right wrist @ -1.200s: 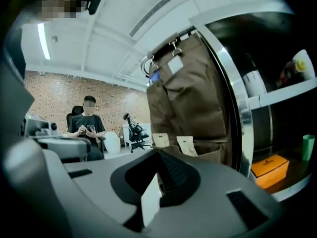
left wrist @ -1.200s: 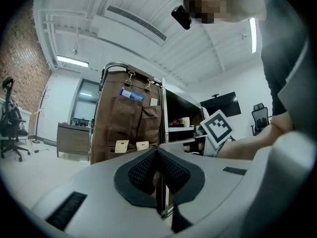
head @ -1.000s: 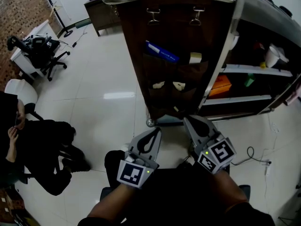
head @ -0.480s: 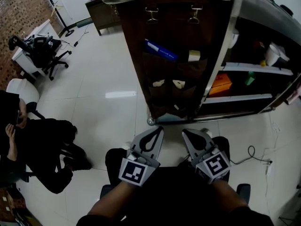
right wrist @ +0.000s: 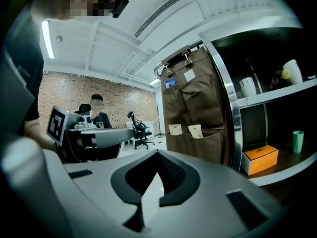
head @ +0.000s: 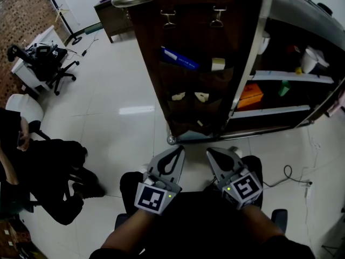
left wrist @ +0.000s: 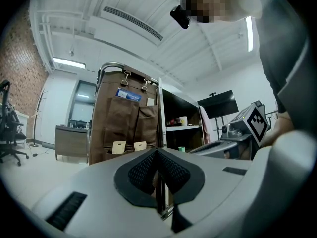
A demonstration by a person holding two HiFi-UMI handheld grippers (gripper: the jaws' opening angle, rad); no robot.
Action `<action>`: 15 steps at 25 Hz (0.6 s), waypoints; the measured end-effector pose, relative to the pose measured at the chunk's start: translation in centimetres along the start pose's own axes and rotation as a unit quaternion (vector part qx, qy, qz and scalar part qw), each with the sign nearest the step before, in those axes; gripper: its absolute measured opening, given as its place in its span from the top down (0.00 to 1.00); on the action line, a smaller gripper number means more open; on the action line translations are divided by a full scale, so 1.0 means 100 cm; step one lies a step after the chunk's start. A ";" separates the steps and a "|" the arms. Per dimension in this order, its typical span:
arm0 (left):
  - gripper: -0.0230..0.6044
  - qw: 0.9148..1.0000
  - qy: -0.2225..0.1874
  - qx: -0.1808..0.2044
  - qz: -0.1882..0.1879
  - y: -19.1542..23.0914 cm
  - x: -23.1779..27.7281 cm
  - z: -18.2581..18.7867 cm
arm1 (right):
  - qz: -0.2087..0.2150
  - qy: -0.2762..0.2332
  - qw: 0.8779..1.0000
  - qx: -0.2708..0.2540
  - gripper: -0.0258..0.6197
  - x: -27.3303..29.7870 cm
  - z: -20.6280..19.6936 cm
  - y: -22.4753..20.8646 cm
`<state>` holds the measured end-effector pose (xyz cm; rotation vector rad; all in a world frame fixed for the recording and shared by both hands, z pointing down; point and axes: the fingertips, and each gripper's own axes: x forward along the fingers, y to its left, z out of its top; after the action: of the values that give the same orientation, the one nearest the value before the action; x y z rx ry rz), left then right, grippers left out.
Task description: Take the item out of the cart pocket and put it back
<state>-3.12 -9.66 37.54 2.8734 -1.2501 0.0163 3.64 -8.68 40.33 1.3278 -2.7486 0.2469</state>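
Brown cart pockets (head: 199, 90) hold a blue item (head: 179, 59), perhaps a packet, so my left hand-held gripper (head: 176, 151) and right hand-held gripper (head: 213, 152) hang clenched and empty, well apart from it.

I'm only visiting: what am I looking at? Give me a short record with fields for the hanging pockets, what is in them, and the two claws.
Pocket organiser: brown fabric, clipped to the end of the cart
Upper pockets: blue flat item; cream item
Lower pockets: two pale tags
Left gripper: shut, empty, short of the cart
Right gripper: shut, empty, short of the cart
Cart shelf: orange box
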 end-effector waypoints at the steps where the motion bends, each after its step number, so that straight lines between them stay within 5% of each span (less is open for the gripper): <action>1: 0.96 1.000 0.000 0.000 -0.001 0.000 0.000 0.000 | -0.001 0.000 1.000 -0.001 0.94 0.000 0.000 0.000; 15: 0.96 1.000 0.006 -0.005 -0.008 -0.002 0.001 -0.002 | 0.003 0.013 1.000 -0.001 0.94 0.004 -0.005 0.002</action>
<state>-2.91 -9.64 37.73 2.8698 -1.2228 0.0266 3.24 -8.81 40.81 1.3075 -2.7305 0.2601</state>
